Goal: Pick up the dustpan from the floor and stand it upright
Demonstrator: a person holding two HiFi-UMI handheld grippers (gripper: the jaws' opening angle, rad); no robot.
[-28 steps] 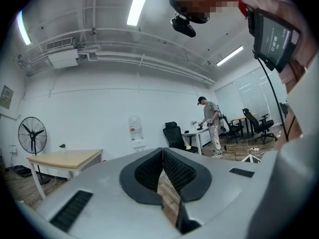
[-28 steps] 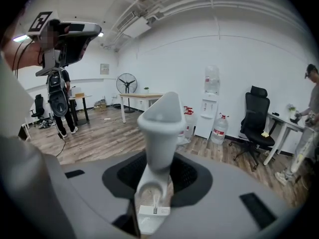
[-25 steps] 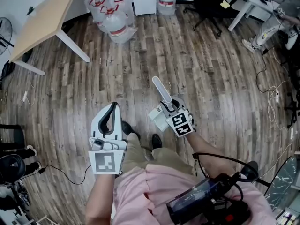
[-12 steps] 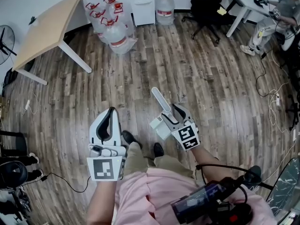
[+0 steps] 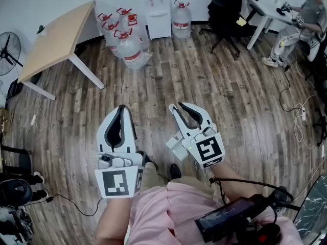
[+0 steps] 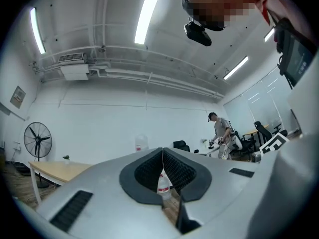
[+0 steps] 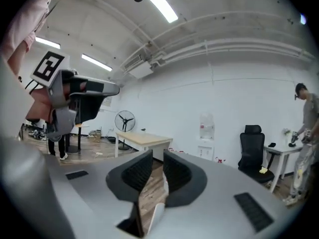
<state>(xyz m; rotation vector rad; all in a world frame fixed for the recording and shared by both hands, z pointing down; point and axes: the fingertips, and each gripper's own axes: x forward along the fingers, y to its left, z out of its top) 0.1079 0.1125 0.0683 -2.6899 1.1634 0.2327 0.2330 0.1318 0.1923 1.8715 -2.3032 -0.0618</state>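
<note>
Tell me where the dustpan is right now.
Head view, just right of centre: the dustpan is off the floor, held in the right gripper, with its white body at that gripper's left side, above the person's shoes.

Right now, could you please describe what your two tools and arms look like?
The left tool and the right tool have light grey shells and tapered jaws lined with black ribbed pads. Each carries a white cube printed with black square markers. The forearms are bare below a pink top, and a black cable loops by the right arm.
</note>
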